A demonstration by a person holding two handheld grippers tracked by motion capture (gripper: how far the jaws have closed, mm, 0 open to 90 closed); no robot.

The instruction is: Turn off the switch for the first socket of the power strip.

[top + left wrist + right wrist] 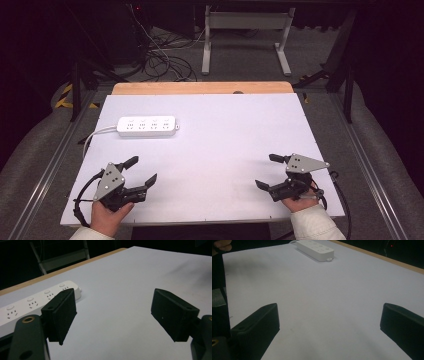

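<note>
Both grippers rest at the near edge of the white table (210,165), jaws spread wide, nothing held. Left gripper (142,171) sits near-left; right gripper (266,171) near-right. The power strip (146,126) lies flat toward the far left, well apart from both, its cord trailing off the left edge. Your left gripper is closer, so lead with it. Come in square across the strip's narrow width, keep the jaws wide until they straddle it, and stay off the cord end.
</note>
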